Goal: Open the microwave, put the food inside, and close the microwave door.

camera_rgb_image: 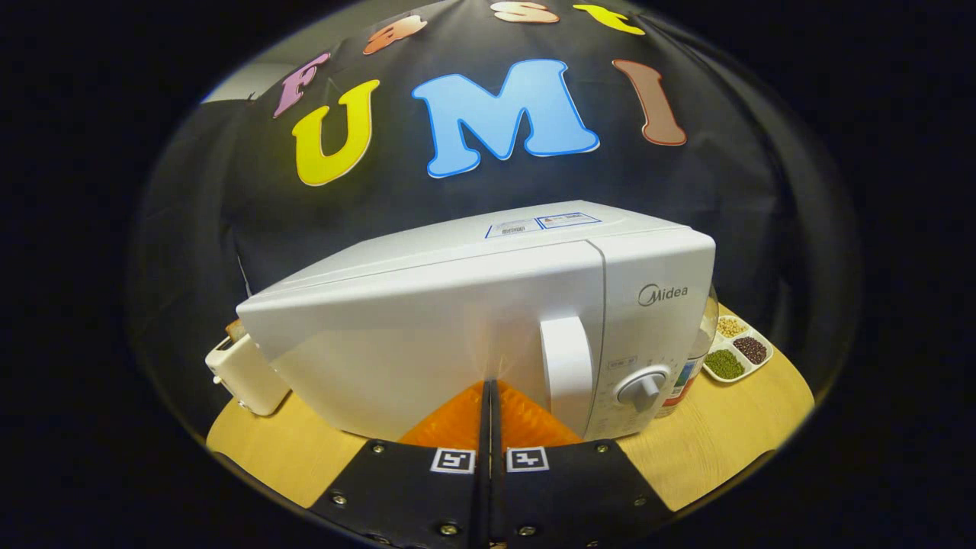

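At the lower middle of the frame the gripper (489, 383) has its fingers pressed together with nothing between them, their tips at or touching the closed door of the white microwave (427, 320), just left of its handle (568, 362). On the wooden table (709, 450), a toaster (244, 374) stands at lower left and a divided dish of beans (738, 349) at right, with a bottle (690, 366) behind the microwave's right corner.

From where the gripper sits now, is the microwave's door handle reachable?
Probably yes. The gripper has its fingers shut together, tips against the closed microwave door. The door handle is just to the right of them with nothing in between. The fingers would need to open first to grasp it.
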Demonstrator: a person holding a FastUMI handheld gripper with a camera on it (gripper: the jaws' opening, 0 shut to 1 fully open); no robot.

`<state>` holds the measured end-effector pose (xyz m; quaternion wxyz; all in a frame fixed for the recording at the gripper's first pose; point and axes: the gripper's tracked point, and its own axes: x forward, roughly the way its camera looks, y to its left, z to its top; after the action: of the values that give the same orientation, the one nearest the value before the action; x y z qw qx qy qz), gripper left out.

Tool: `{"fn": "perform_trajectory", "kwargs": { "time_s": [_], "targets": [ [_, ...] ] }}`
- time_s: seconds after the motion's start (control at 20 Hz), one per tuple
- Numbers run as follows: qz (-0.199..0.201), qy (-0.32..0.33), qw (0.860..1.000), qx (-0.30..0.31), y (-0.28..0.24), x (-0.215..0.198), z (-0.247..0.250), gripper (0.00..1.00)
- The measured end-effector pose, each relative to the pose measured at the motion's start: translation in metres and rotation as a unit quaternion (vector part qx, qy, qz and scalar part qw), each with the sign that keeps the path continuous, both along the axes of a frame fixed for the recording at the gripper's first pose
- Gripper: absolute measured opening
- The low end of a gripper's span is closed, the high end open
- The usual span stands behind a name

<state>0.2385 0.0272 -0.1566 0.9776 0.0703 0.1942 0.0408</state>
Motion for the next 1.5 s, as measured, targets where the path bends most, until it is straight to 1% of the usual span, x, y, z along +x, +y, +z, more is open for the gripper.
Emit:
{"fn": "perform_trajectory", "kwargs": {
  "time_s": [0.05, 0.1, 0.3, 0.4, 0.7, 0.8, 1.2, 1.4, 1.45, 1.5],
  "targets": [
    [0.007, -0.003, 1.0, -0.002, 0.004, -0.004, 0.004, 0.01],
    [0.009, -0.009, 1.0, -0.011, 0.005, -0.009, 0.009, 0.03],
    [0.022, -0.042, 0.998, -0.036, 0.009, -0.035, 0.032, 0.03],
    [0.021, -0.051, 0.998, -0.036, 0.011, -0.05, 0.044, 0.03],
    [0.011, -0.094, 0.994, -0.05, 0.009, -0.098, 0.085, 0.04],
    [0.001, -0.108, 0.992, -0.06, 0.003, -0.116, 0.095, 0.04],
    [-0.039, -0.136, 0.988, -0.066, -0.027, -0.199, 0.121, 0.04],
    [-0.032, -0.145, 0.986, -0.069, -0.024, -0.232, 0.126, 0.04],
    [-0.023, -0.152, 0.986, -0.063, -0.019, -0.24, 0.128, 0.06],
    [-0.018, -0.156, 0.986, -0.06, -0.017, -0.247, 0.129, 0.29]
  ]
}}
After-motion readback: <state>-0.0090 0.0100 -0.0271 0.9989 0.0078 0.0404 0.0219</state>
